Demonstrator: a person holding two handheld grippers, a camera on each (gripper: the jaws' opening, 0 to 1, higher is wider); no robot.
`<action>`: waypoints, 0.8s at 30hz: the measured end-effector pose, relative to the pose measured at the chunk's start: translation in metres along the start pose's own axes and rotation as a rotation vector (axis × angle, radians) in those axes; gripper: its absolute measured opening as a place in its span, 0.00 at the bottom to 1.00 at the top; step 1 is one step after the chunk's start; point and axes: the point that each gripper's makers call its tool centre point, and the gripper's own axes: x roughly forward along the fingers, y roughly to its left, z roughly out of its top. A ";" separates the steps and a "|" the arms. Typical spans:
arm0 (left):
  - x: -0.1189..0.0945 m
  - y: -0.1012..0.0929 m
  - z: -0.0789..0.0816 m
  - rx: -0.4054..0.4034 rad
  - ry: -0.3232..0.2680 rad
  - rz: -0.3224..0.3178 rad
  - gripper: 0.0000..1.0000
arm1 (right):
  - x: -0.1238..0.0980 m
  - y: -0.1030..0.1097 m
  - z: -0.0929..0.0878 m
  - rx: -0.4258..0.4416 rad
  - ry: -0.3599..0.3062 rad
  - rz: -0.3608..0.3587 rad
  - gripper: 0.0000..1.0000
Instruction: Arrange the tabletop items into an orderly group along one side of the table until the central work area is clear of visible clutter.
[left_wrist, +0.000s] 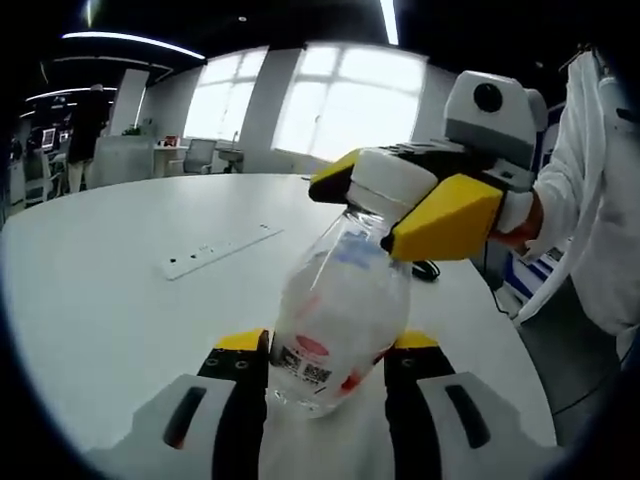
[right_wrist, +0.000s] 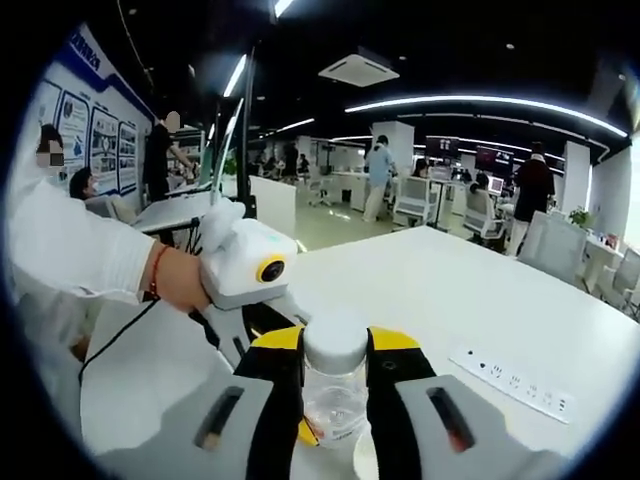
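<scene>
Left tongs (left_wrist: 325, 375) clamp the bottle (left_wrist: 340, 315) (tilted); right tongs (right_wrist: 335, 375) pinch its cap (right_wrist: 335, 345).

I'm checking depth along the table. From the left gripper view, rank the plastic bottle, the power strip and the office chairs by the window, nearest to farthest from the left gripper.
1. Plastic bottle: held between the left gripper's jaws, with the right gripper clamped on its white cap.
2. Power strip: flat on the white table, ahead and to the left.
3. Office chairs: beyond the table's far edge, below the windows.
</scene>
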 end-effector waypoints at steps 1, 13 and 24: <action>0.000 0.000 0.000 0.001 0.002 0.002 0.45 | 0.000 0.000 0.000 0.004 0.003 0.000 0.21; -0.001 0.003 -0.003 0.002 0.011 0.021 0.52 | -0.001 -0.006 0.000 0.015 0.003 -0.014 0.23; -0.003 0.002 0.002 0.000 -0.001 0.028 0.54 | 0.000 -0.009 0.001 0.034 -0.001 -0.019 0.31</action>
